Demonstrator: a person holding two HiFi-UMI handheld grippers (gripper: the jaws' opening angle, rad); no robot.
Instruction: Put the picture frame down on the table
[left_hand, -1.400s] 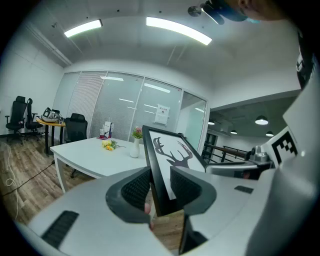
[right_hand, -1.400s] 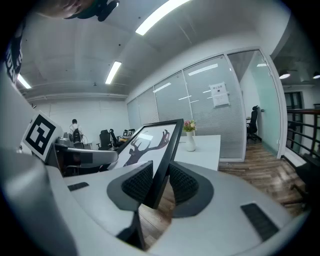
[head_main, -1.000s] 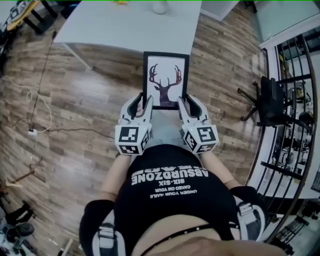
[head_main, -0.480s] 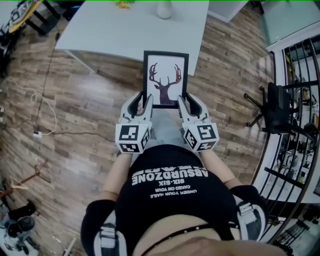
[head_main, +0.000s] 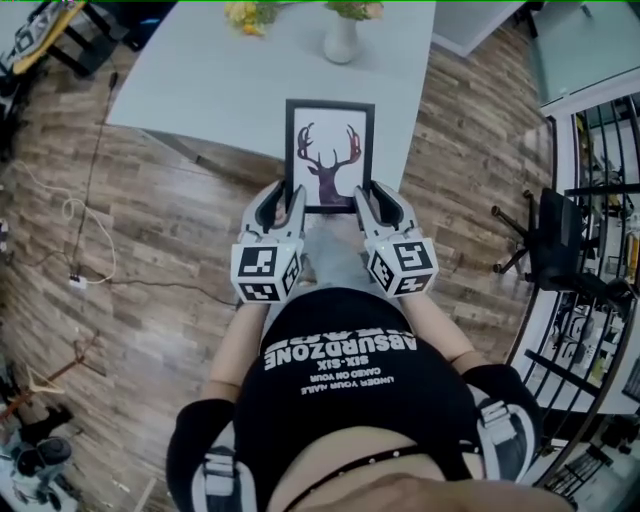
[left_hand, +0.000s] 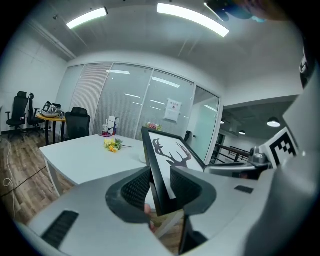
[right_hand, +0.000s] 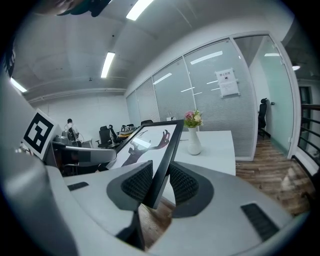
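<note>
A black picture frame (head_main: 328, 155) with a deer-head print is held in the air, its far half over the near edge of the pale grey table (head_main: 200, 80). My left gripper (head_main: 289, 208) is shut on the frame's near left corner, and my right gripper (head_main: 361, 206) is shut on the near right corner. In the left gripper view the frame (left_hand: 167, 162) stands edge-on between the ribbed pads of my left gripper (left_hand: 161, 187). The right gripper view shows the frame (right_hand: 150, 150) clamped in my right gripper (right_hand: 161, 184) the same way, tilted up toward the table (right_hand: 215, 147).
A white vase (head_main: 341, 38) with flowers stands on the table just beyond the frame; it also shows in the right gripper view as the vase (right_hand: 193, 140). Yellow flowers (head_main: 245, 14) lie further left. A black office chair (head_main: 545, 235) stands at right, railings behind it. Cables (head_main: 80, 240) run across the wooden floor at left.
The table has come nearer with each frame. The picture frame, still held by both grippers, now reaches over the table's near edge. The vase and flowers have come into view.
</note>
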